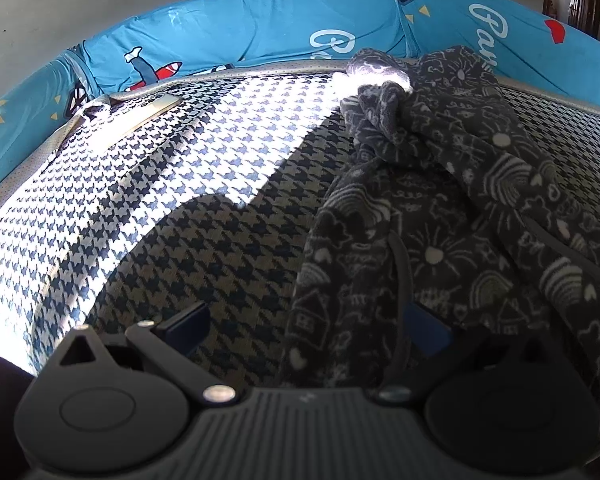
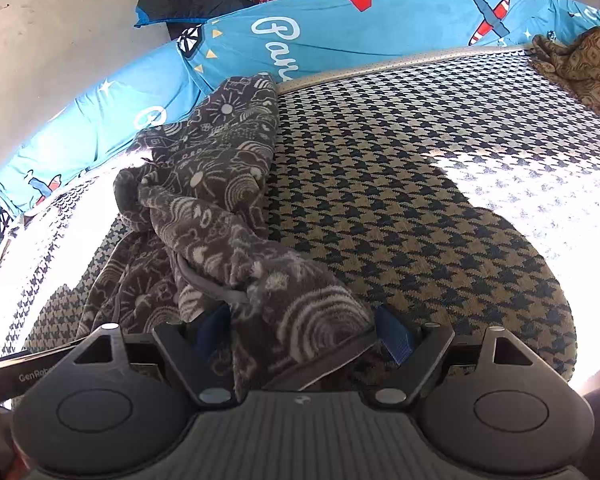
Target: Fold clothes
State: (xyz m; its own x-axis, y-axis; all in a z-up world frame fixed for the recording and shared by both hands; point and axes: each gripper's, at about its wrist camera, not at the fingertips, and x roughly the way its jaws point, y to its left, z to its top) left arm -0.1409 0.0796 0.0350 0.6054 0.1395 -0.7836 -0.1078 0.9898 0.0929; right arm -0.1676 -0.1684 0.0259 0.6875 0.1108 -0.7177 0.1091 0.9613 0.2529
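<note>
The garment [image 2: 204,200] is lying crumpled on the mattress [image 2: 400,168], its far end reaching the mattress's back edge. Behind the mattress the bolster [image 2: 340,36] is running along that edge — with a pillow [image 2: 188,0] sitting behind the bolster. At the mattress's far right corner a second cloth [image 2: 580,64] is resting — well apart from the garment.

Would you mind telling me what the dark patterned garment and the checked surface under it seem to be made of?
The dark patterned garment looks like soft fleece or plush knit: a fuzzy, matte nap with pale doodle prints and thick, limp folds. The checked surface looks like a woven or knitted houndstooth cover: visible stitch texture, flat and matte. Exact fibres cannot be told.
</note>
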